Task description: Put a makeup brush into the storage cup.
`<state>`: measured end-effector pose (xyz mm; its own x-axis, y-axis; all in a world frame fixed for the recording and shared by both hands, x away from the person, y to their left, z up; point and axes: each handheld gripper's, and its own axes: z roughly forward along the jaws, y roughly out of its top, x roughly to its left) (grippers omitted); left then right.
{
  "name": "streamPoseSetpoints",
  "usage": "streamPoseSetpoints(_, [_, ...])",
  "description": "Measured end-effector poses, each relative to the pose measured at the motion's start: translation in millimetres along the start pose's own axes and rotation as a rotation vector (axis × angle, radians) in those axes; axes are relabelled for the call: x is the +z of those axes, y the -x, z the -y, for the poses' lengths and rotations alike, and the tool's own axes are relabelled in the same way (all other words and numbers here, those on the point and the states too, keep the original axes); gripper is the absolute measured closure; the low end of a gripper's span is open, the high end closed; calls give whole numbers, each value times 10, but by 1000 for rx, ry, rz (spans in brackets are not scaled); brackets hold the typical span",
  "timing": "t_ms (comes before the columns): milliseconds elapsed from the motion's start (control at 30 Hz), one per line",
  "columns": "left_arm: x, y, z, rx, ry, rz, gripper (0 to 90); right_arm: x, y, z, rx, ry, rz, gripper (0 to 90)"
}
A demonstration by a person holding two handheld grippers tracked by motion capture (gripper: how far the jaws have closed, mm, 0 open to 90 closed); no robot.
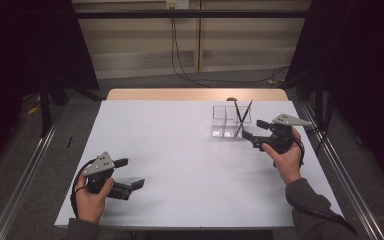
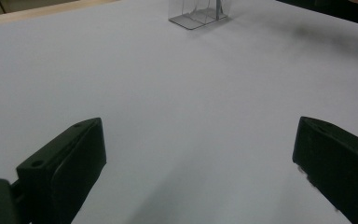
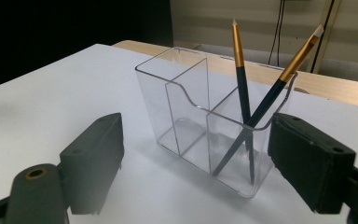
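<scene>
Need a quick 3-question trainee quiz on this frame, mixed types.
1. True or false: the right tool is shut on a brush.
2. How many brushes stand in the clear holder? A) one B) two C) four
3. Fill in: the brushes cross each other in one of the holder's ___ compartments.

Key: 1 false, both the right tool and the left tool are open and hold nothing. 2 B. 3 end.
</scene>
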<state>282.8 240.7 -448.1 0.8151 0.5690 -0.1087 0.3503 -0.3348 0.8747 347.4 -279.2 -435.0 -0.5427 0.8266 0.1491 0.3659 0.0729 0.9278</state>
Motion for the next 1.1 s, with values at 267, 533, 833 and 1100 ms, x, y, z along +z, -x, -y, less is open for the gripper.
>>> streamPoseSetpoints(267, [-8, -2, 2, -2, -5, -12, 24, -34, -20, 26, -11, -10, -8, 169])
streamPoseSetpoints(533, [-7, -4, 0, -1, 2, -3, 23, -81, -49, 76, -20, -14, -18, 158])
streamPoseSetpoints(833, [-4, -2, -2, -1, -1, -7, 24, -167, -79, 103, -45, -13, -49, 112])
streamPoseSetpoints(1100, [-5, -2, -5, 1, 1, -4, 24, -229, -134, 156, -69, -23, -81, 94])
